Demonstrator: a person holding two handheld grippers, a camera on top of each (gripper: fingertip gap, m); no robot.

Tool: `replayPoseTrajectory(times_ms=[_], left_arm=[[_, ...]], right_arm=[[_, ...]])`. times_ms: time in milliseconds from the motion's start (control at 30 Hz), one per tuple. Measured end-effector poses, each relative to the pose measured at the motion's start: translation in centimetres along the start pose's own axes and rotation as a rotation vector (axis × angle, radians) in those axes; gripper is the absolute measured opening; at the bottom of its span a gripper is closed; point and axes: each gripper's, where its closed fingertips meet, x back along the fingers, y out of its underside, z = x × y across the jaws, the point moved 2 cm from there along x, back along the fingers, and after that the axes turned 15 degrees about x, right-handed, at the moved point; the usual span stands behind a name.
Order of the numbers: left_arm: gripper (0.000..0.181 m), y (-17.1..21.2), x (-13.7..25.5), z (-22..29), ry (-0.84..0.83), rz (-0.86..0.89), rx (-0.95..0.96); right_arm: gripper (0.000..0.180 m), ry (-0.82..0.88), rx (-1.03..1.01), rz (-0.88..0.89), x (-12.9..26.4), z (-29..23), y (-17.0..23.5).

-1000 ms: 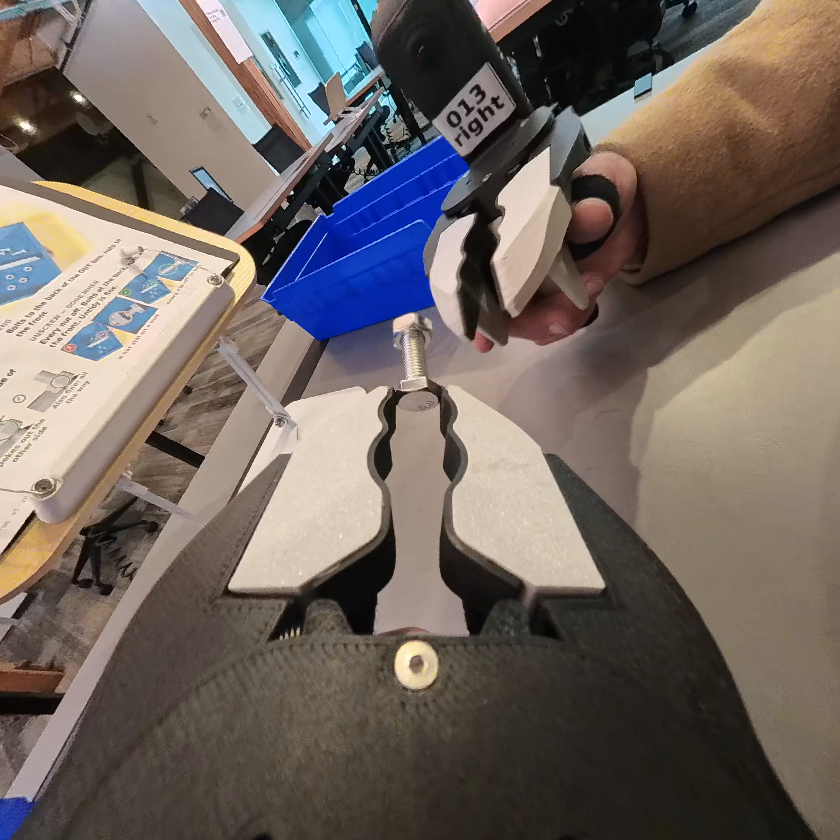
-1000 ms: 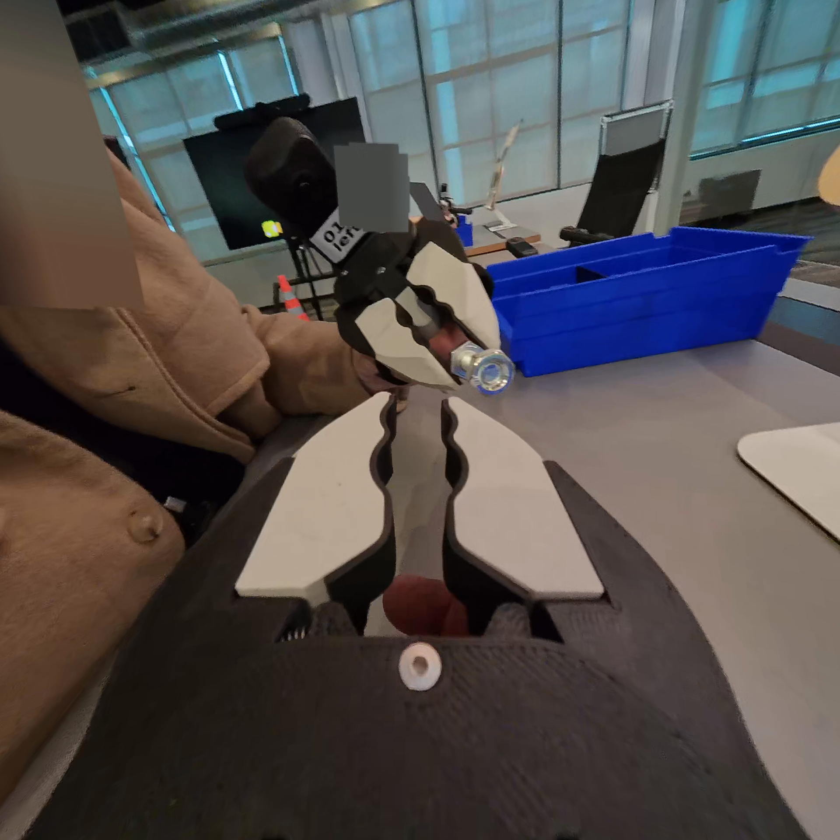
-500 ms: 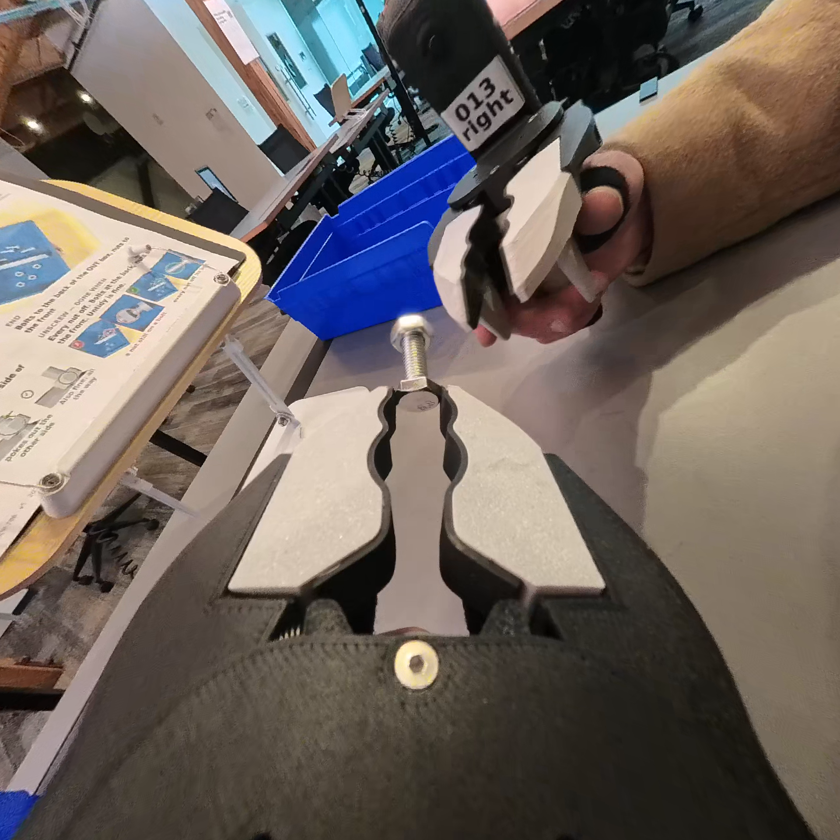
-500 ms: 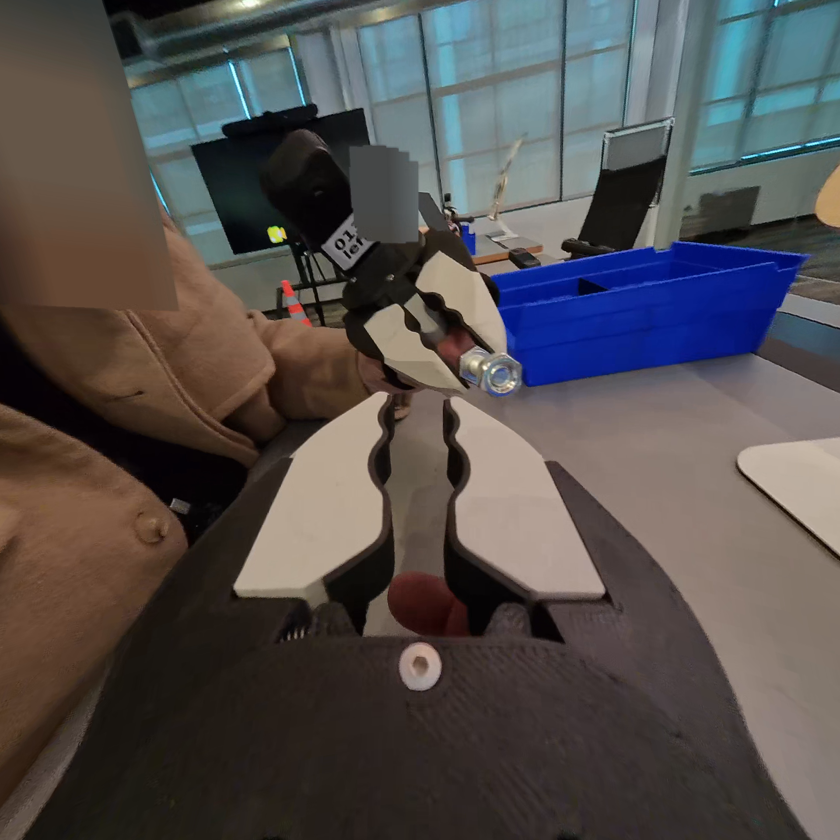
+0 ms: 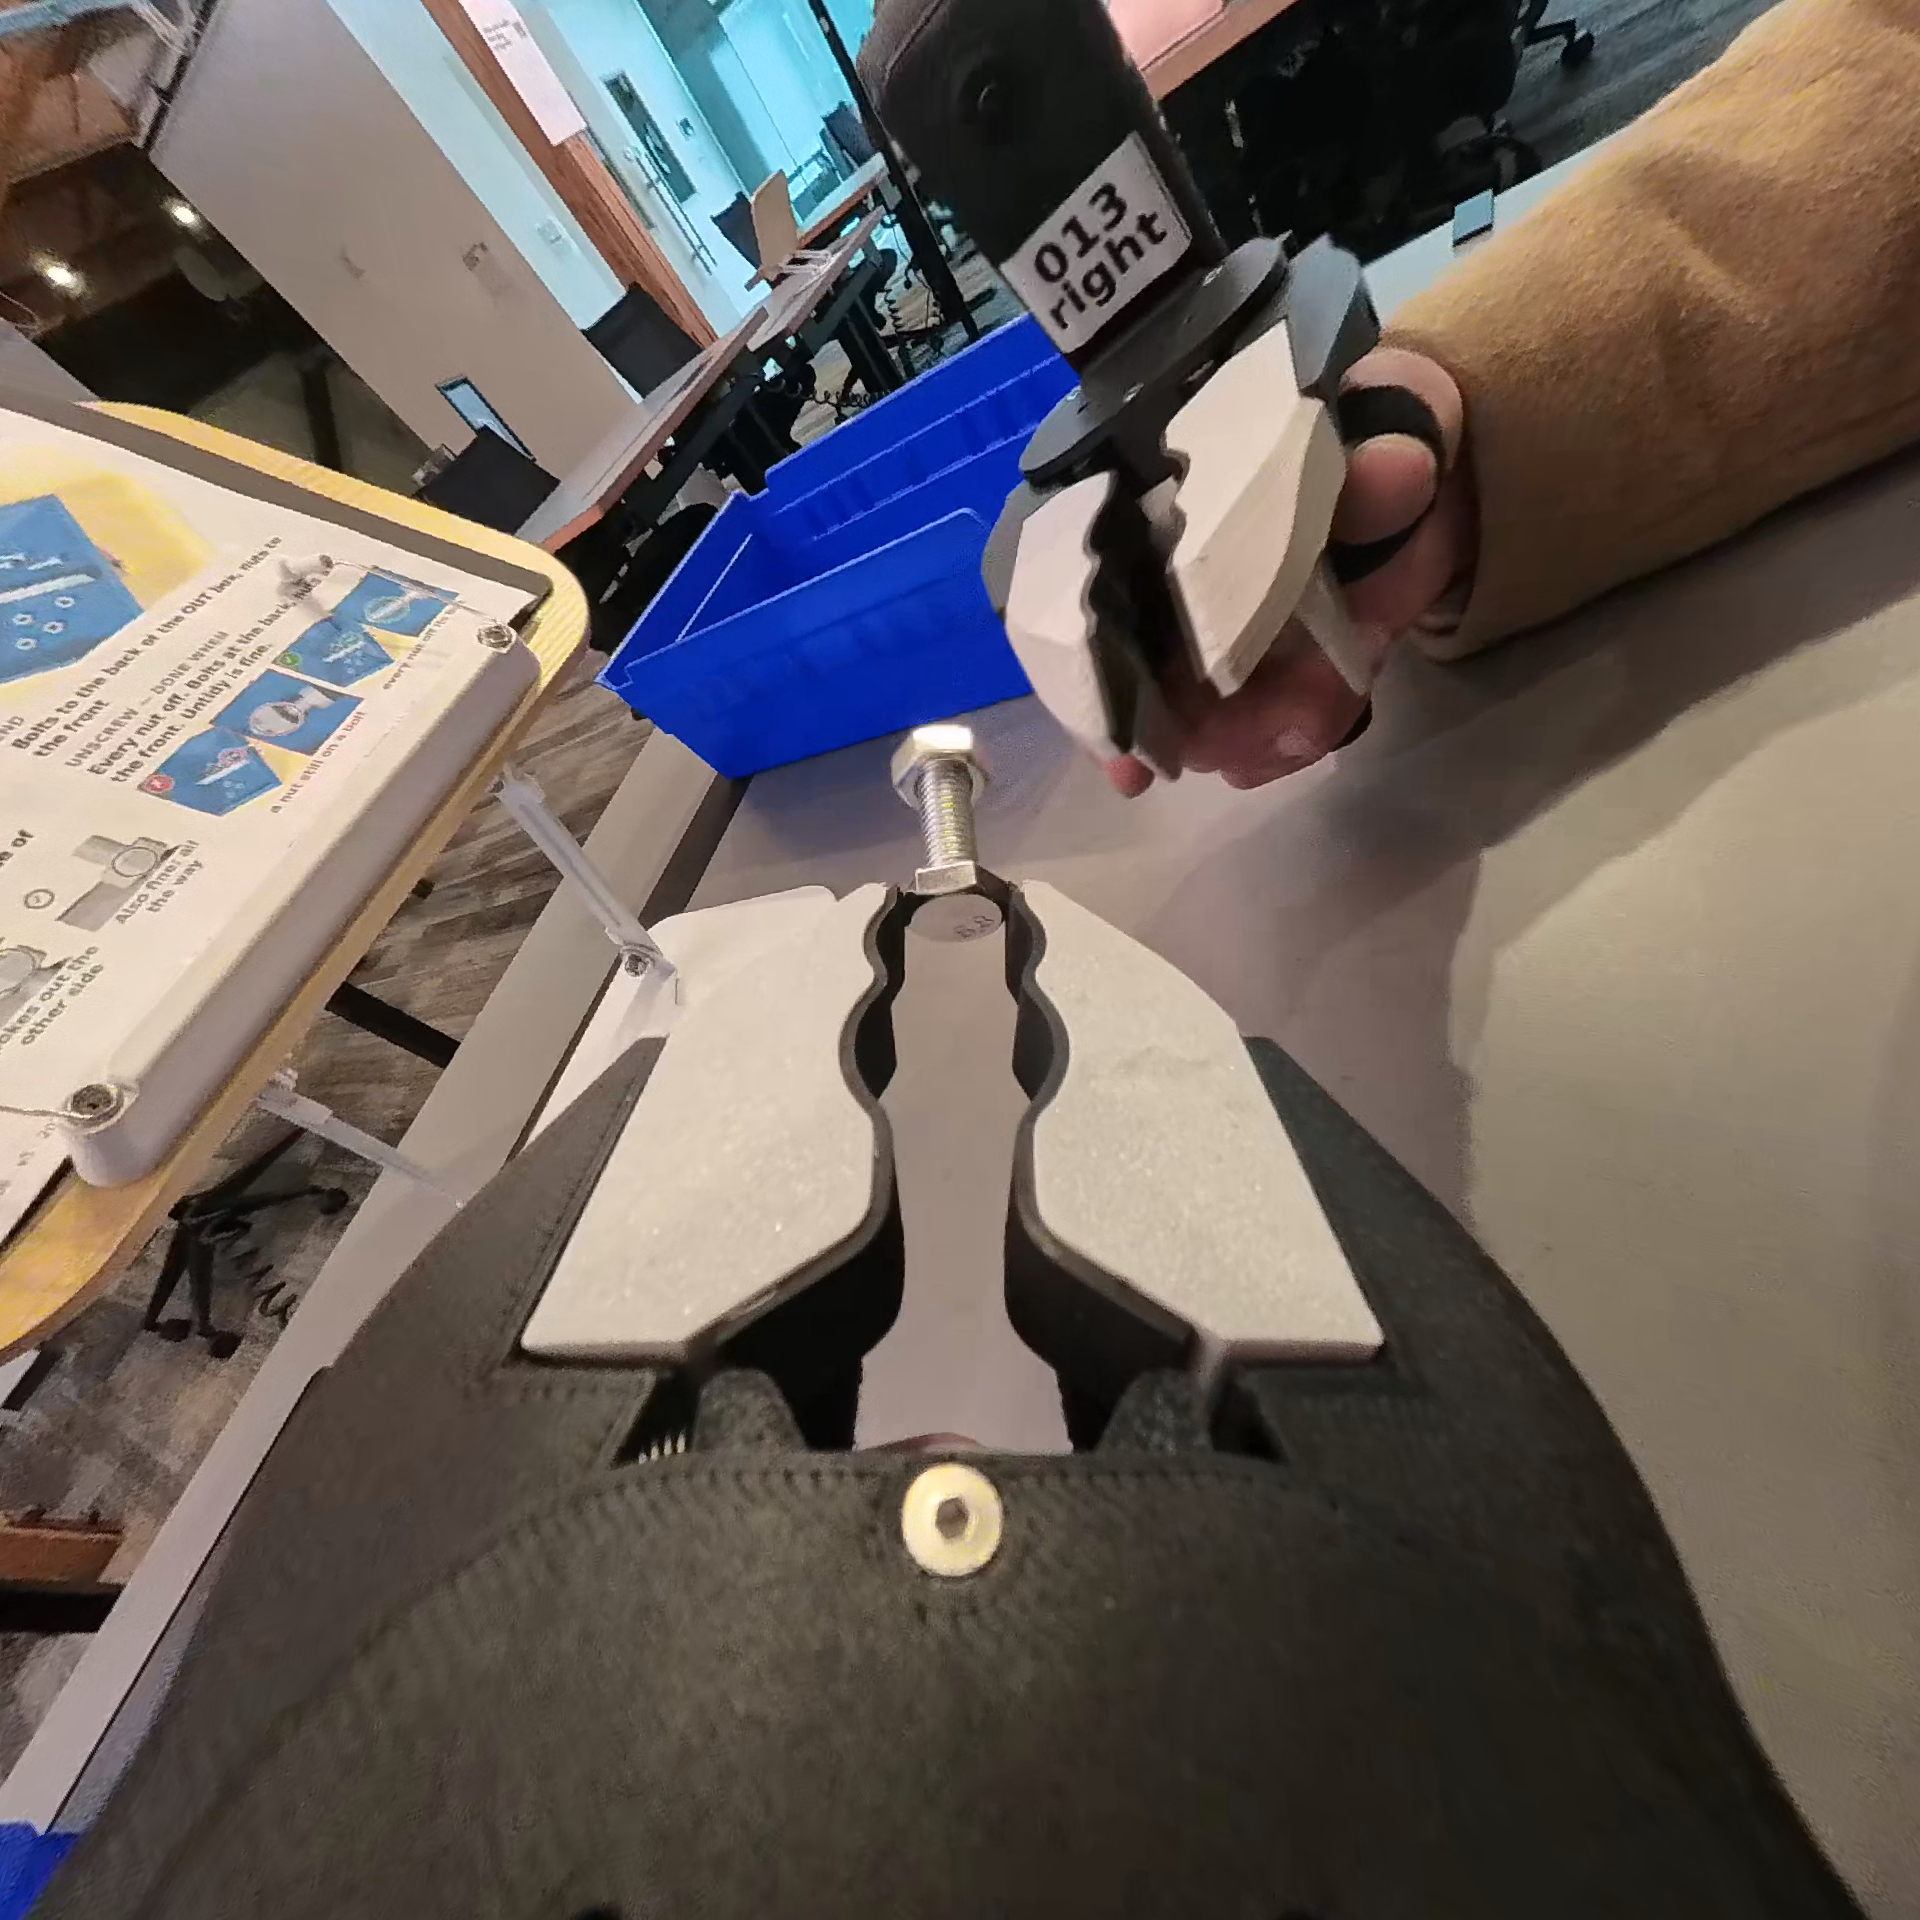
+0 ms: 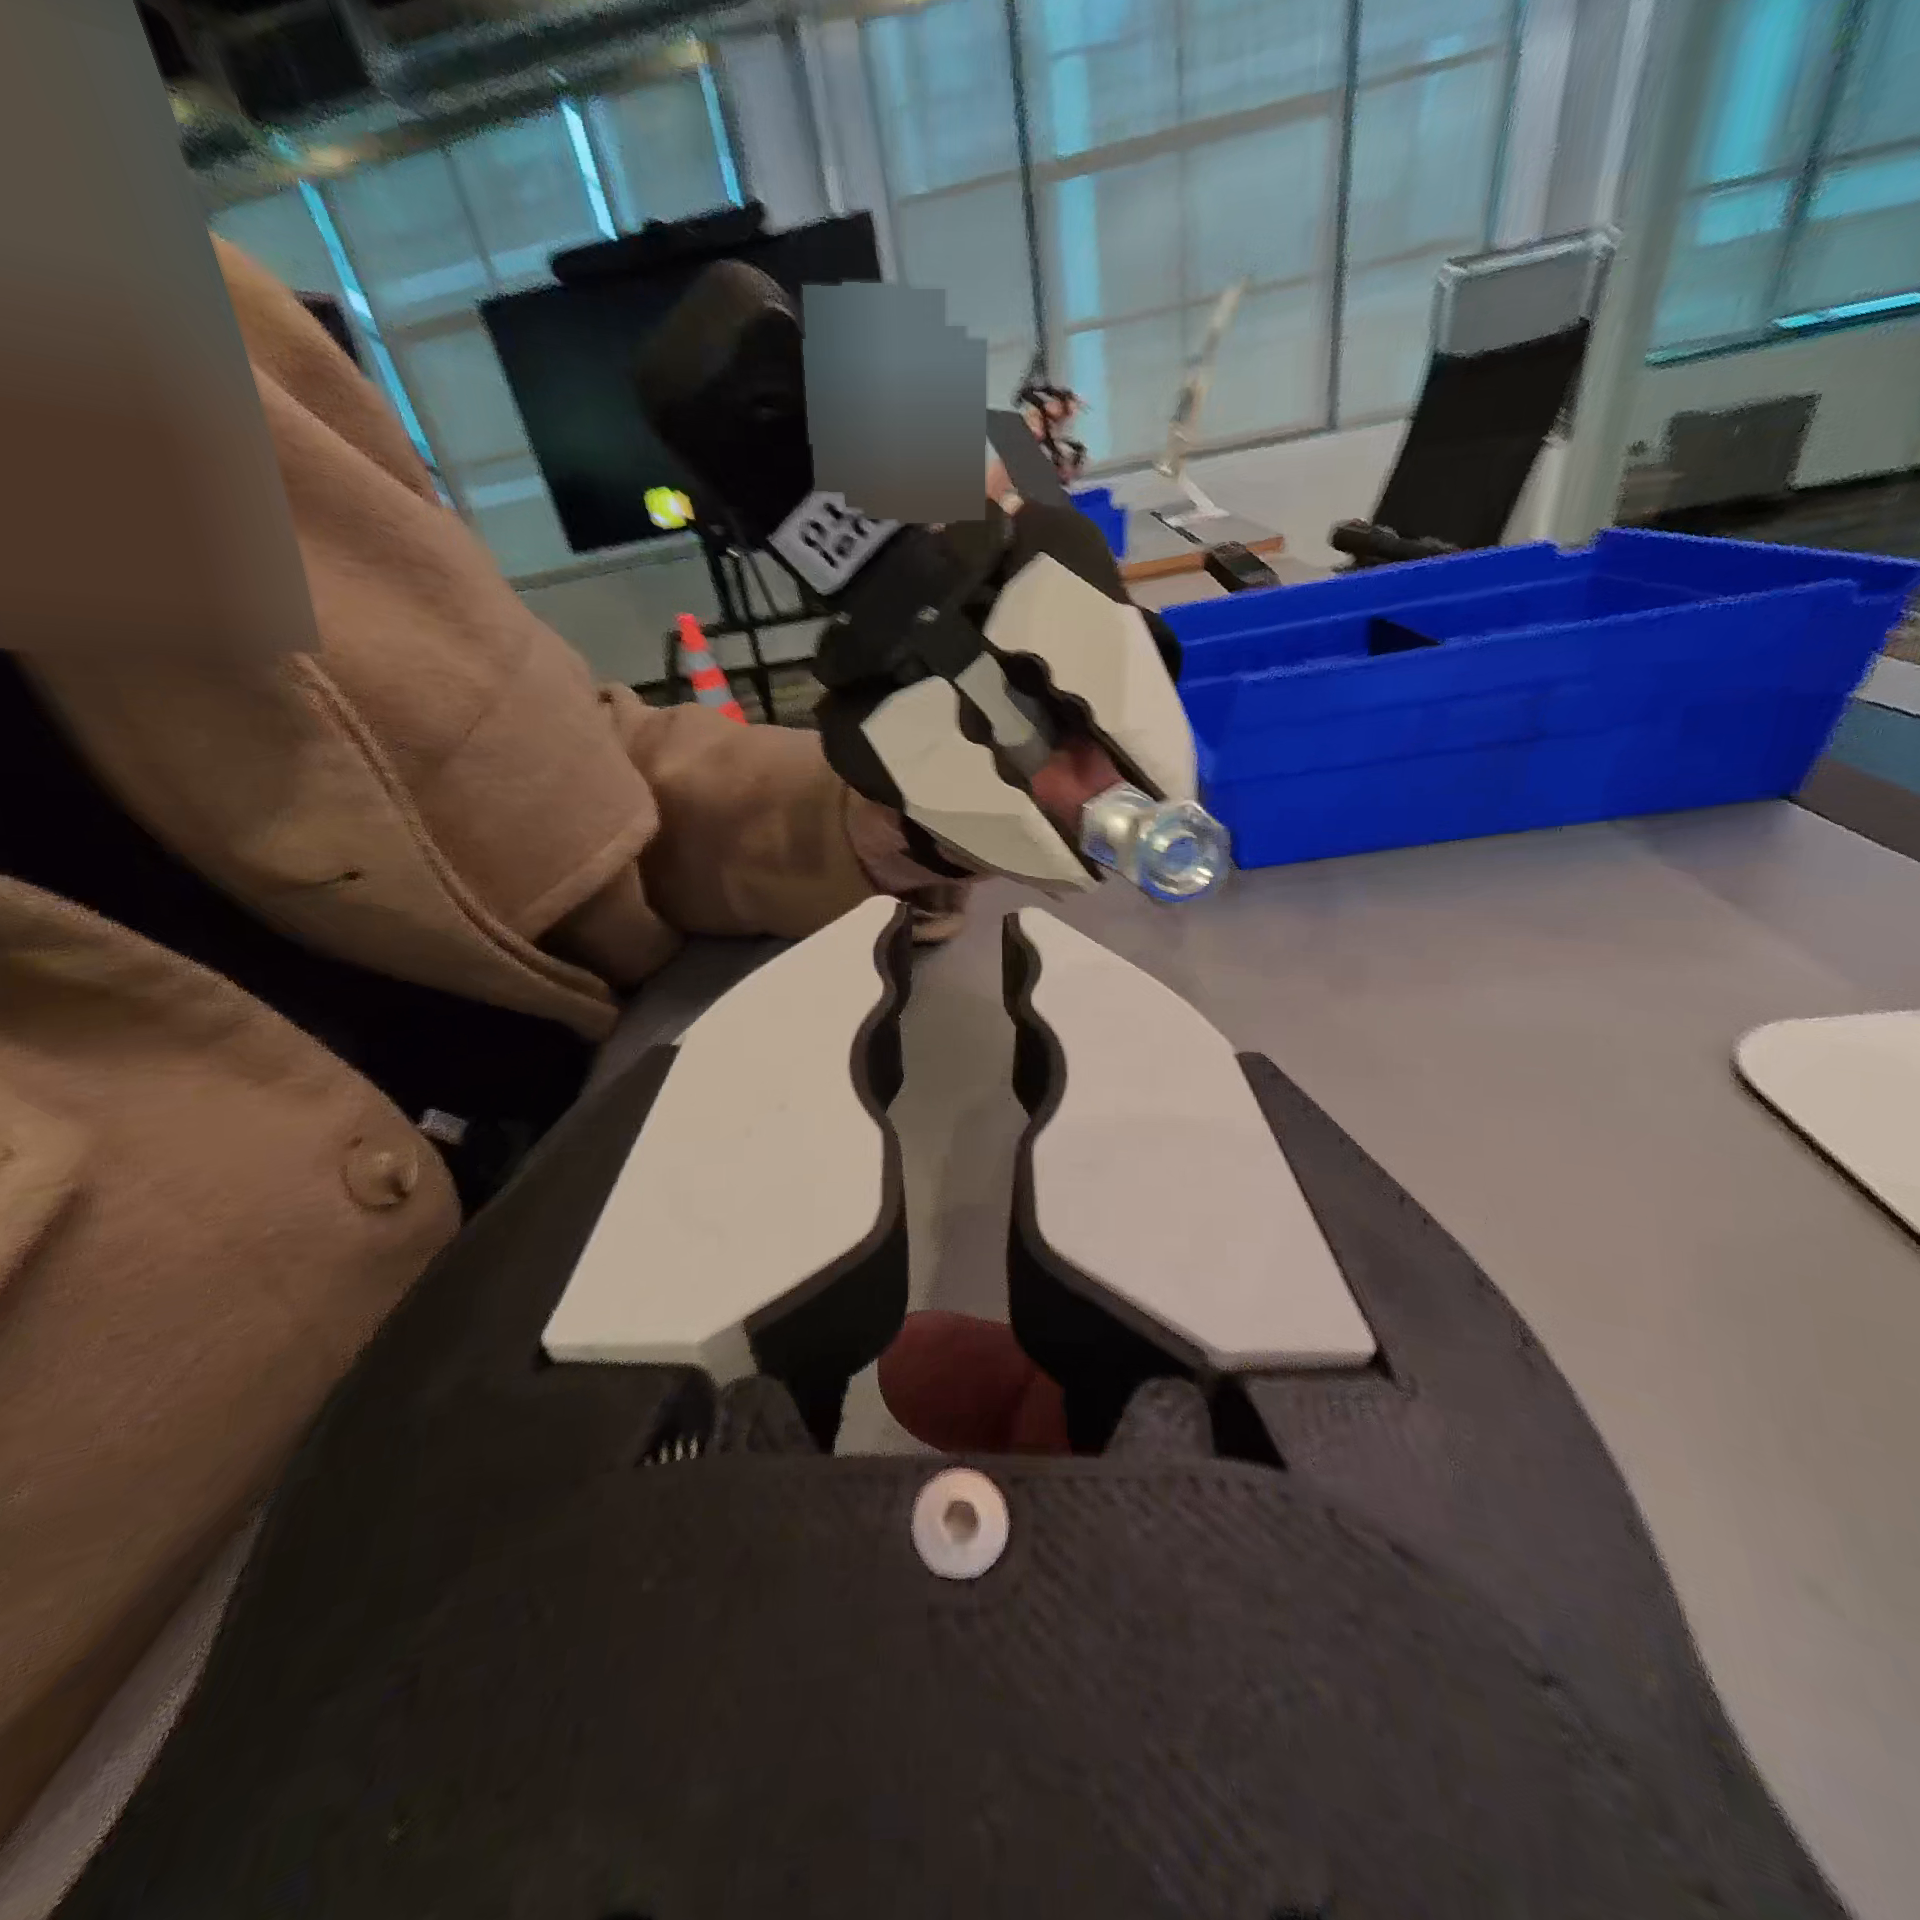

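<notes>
A steel bolt is being gripped by its hex head at the very tips of the left gripper, whose fingers are clenched on it. The threaded shaft is pointing straight ahead from the tips, above the grey table, and a nut is sitting on its far end.

Ahead and to the right of the bolt, the right gripper is hanging tips-down, held in a hand with a tan sleeve. It is near the nut but not touching it. In the right wrist view its fingers are standing a little apart with nothing between them, so it is released. In that view the left gripper is showing just beyond the right gripper's tips, with the bolt sticking out toward the right.

Beyond the bolt, a blue bin is sitting on the table. To the left of the left gripper, a wooden board is carrying a printed sheet of pictures and text. Just left of the fingertips, a white pad is lying on the table.
</notes>
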Motion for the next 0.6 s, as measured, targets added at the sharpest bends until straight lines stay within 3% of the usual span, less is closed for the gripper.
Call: replayPoseTrajectory(times_ms=[100,167,233,367,400,433,567,600], left_arm=[[0.018,0.0,-0.1,0.2,0.008,0.000,-0.005],[0.018,0.0,-0.2,0.4,0.013,-0.003,-0.012],[0.018,0.0,-0.2,0.6,0.019,-0.003,-0.013],[0.018,0.0,-0.2,0.4,0.007,-0.004,-0.008],[0.018,0.0,-0.2,0.2,0.000,-0.001,-0.002],[0.018,0.0,-0.1,0.1,0.000,-0.002,0.007],[0.018,-0.1,-0.1,0.3,0.012,0.006,0.006],[0.018,-0.1,-0.2,0.4,0.013,0.004,0.002]], right_arm=[[0.020,0.052,-0.013,-0.030,0.2,0.9,0.6],[0.042,0.129,-0.039,-0.021,0.4,2.1,0.7],[0.052,0.156,-0.047,0.002,0.4,2.4,0.4],[0.043,0.099,-0.027,-0.001,0.0,1.4,0.3],[0.015,0.026,-0.023,0.011,0.0,0.5,0.1],[0.010,-0.036,-0.022,0.033,0.0,-0.4,-0.1],[0.020,0.042,-0.039,0.009,0.4,1.1,0.6],[0.031,0.070,-0.066,0.026,0.6,1.7,0.6]])
